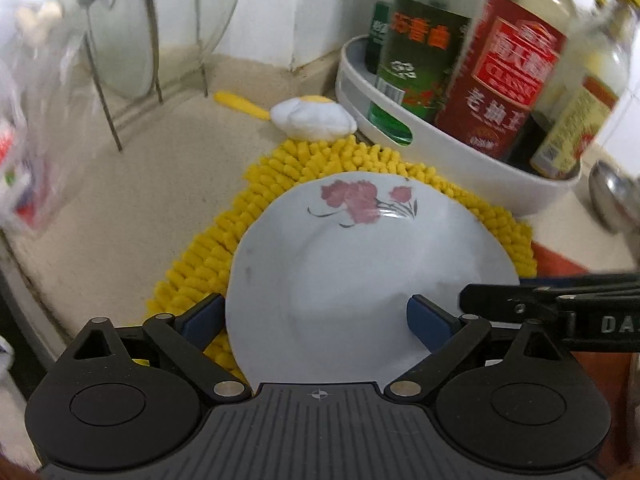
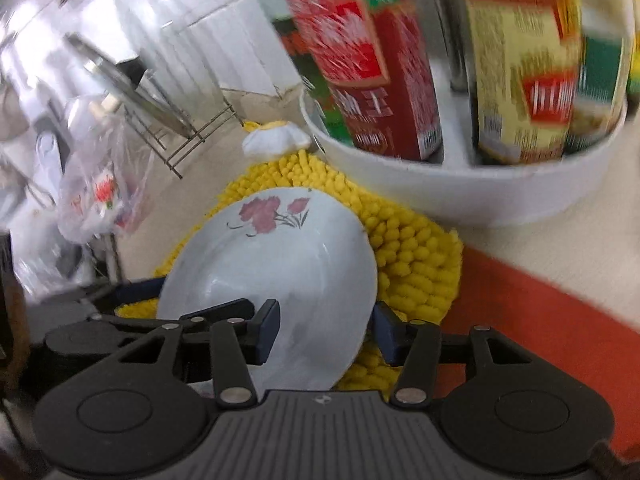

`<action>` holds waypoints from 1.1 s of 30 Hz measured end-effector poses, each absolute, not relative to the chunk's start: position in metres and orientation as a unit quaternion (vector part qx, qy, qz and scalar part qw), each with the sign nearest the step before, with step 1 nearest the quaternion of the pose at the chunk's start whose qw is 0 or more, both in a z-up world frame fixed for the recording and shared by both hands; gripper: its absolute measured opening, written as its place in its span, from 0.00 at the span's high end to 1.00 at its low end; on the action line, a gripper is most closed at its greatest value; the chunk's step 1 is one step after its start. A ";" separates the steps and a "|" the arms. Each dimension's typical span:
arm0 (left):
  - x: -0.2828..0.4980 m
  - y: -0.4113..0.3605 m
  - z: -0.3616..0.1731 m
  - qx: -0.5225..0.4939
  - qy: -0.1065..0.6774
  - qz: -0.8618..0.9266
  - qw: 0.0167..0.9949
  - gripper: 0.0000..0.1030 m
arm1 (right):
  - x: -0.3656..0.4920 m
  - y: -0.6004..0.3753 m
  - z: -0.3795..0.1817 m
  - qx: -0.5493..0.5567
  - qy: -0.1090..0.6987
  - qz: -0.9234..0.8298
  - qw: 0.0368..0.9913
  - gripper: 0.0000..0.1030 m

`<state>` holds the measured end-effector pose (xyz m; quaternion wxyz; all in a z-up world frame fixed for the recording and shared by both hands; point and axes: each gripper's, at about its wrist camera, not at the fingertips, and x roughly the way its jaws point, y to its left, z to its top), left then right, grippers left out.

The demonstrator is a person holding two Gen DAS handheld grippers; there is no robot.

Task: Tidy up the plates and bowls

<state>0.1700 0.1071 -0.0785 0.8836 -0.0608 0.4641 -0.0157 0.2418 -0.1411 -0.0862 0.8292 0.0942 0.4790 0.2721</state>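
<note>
The left gripper (image 1: 316, 322) stood wide open, its blue pads (image 1: 204, 322) set either side of the near rim of the white plate (image 1: 360, 264) without pressing on it. The right gripper (image 2: 326, 334) was narrower, about a third open, one pad over the plate's inner face and the other just beyond its outer edge; whether the pads actually pinched the rim could not be told. The plate (pink flowers painted on its far rim) lay ahead of both sets of fingers on a yellow chenille mat (image 1: 224, 248). Beyond the mat lay a white-headed brush (image 1: 312, 120) with a yellow handle. A white round tray (image 1: 460, 148) of sauce bottles (image 1: 508, 76) stood beyond, to the right.
</note>
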 end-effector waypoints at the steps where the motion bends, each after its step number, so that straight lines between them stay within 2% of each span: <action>1: 0.171 0.106 -0.077 -0.058 0.465 -0.019 0.883 0.08 | 0.243 -0.141 -0.088 0.102 0.481 0.271 0.827 0.57; 4: 0.167 0.103 -0.074 -0.052 0.466 -0.022 0.883 0.08 | 0.233 -0.133 -0.083 0.060 0.472 0.270 0.837 0.59; 11: 0.154 0.101 -0.073 -0.041 0.469 -0.049 0.881 0.06 | 0.222 -0.149 -0.082 0.079 0.480 0.266 0.833 0.59; 14: 0.159 0.106 -0.075 -0.044 0.467 -0.033 0.882 0.02 | 0.226 -0.146 -0.080 0.077 0.470 0.254 0.842 0.59; 18: 0.160 0.105 -0.077 -0.038 0.452 -0.017 0.891 0.04 | 0.227 -0.139 -0.086 0.069 0.461 0.247 0.849 0.59; 19: 0.159 0.105 -0.076 -0.039 0.451 -0.018 0.892 0.06 | 0.227 -0.140 -0.088 0.071 0.461 0.249 0.849 0.59; 20: 0.158 0.104 -0.075 -0.043 0.450 -0.027 0.892 0.13 | 0.227 -0.140 -0.088 0.073 0.463 0.248 0.848 0.59; 33: 0.143 0.096 -0.049 -0.046 0.431 -0.036 0.901 0.12 | 0.209 -0.150 -0.065 0.096 0.444 0.224 0.862 0.61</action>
